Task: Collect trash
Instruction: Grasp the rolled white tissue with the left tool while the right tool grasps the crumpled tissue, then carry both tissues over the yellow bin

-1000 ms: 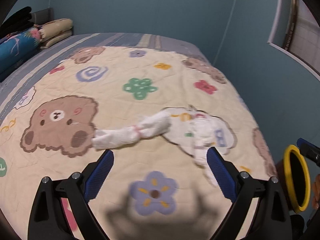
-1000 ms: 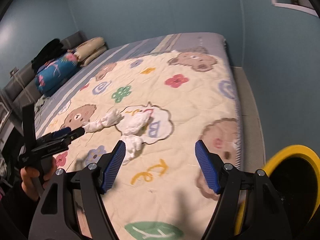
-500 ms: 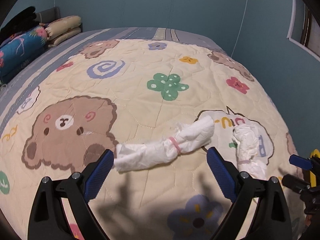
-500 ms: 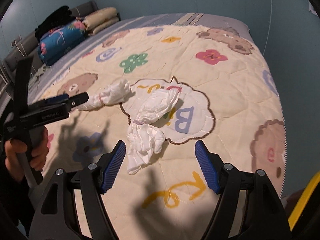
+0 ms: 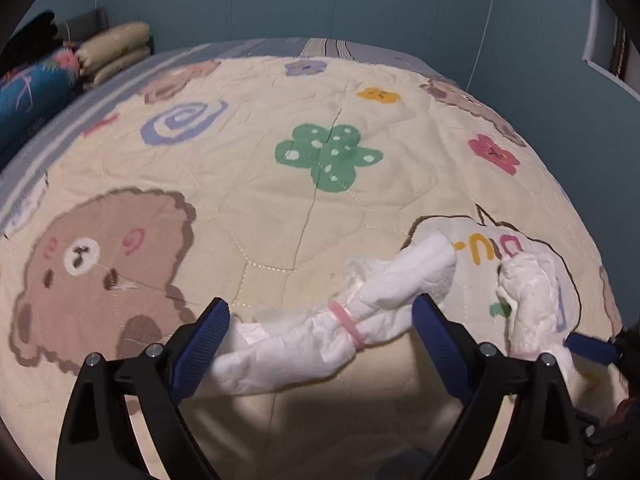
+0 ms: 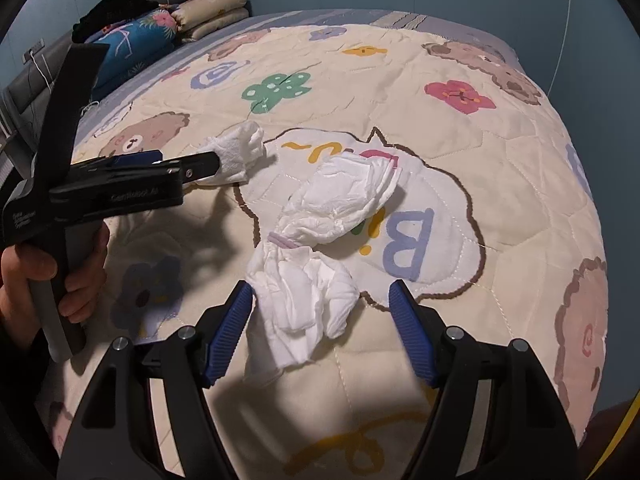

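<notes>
White tissue is what counts here: two crumpled wads, each cinched by a pink band, lie on the quilt, and neither is picked up yet. Taking the speech-bubble patch as the landmark, the right wad lies across the patch's near-left part and spills off its near edge, while the left wad starts at the patch's left edge and trails away from it toward the bear print.

The left gripper is spread wide with the left wad's banded middle between its blue pads; the pad on that side looks to be touching paper, the other stands just beside it. The right gripper is likewise wide open, straddling the lower tail of the right wad, with nothing clamped. By my reading both are set for a grasp, so collection has barely begun: closing, lifting and dropping both wads are all left to do.

A sliver of yellow rim shows well off the patch's near-right side; it may be the bin, but it is cut off by the frame. The left wad's near end is hidden behind the left gripper in the right view. Whether either gripper touches the quilt is hard to tell. More trash elsewhere on the bed cannot be ruled out past the fisheye edges.
</notes>
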{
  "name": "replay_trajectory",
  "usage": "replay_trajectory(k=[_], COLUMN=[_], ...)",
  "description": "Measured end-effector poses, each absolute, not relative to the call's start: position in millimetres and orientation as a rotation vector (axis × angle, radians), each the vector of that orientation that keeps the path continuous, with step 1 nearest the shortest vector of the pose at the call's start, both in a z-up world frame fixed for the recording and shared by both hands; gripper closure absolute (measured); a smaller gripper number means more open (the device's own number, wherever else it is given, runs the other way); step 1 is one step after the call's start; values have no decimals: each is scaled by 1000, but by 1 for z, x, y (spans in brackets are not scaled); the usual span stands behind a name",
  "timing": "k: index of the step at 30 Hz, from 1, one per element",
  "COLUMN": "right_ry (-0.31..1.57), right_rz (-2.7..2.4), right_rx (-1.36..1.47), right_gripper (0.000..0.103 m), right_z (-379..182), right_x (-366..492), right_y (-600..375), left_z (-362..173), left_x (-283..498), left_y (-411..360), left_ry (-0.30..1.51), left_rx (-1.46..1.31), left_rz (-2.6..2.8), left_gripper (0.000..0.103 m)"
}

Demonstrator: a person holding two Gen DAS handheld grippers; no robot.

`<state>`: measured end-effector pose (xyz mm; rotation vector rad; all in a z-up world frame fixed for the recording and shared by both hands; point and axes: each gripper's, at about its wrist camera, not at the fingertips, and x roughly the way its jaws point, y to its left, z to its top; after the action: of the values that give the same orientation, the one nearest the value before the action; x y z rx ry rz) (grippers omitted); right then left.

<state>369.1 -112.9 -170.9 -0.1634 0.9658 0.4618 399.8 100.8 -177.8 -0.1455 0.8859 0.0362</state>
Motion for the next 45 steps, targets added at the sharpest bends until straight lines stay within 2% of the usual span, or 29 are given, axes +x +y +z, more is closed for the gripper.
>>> replay_trajectory(k=[1, 3, 4, 5, 7, 8, 9, 16, 31, 45], right_ry=[971, 978, 974, 967, 966, 969, 973, 984, 926, 840], right_rz=[465, 466, 466, 466, 479, 489, 497, 524, 529, 509], right_rx=[-166, -180, -185, -186, -176, -175, -174, -121, 8, 115], right_gripper=[43, 49, 55, 59, 77, 81, 83, 90, 90, 90], right_z=[-173, -178, -179, -179, -179, -179, -179, -172, -108, -54], right_x=[370, 371, 371, 371, 370, 370, 369, 366, 330, 246], right_y=[-112, -109, -108, -108, -106, -105, -104, -108, -147, -220], left_z=[-181, -185, -186, -186, -184, -183, -182, -174, -130, -90], left_x=[401, 403, 403, 401, 401, 400, 400, 395, 340, 256], left_y=[100, 95, 92, 88, 84, 82, 81, 83, 87, 76], left_ry=[891, 896, 894, 888, 884, 885, 882, 867, 802, 727], left_rx=[-140, -113, -97, -75, -55, -54, -50, -73, -155, -198], left_rz=[34, 23, 10, 0, -16, -27, -20, -19, -76, -149], left_gripper=[22, 38, 43, 54, 70, 79, 81, 87, 87, 87])
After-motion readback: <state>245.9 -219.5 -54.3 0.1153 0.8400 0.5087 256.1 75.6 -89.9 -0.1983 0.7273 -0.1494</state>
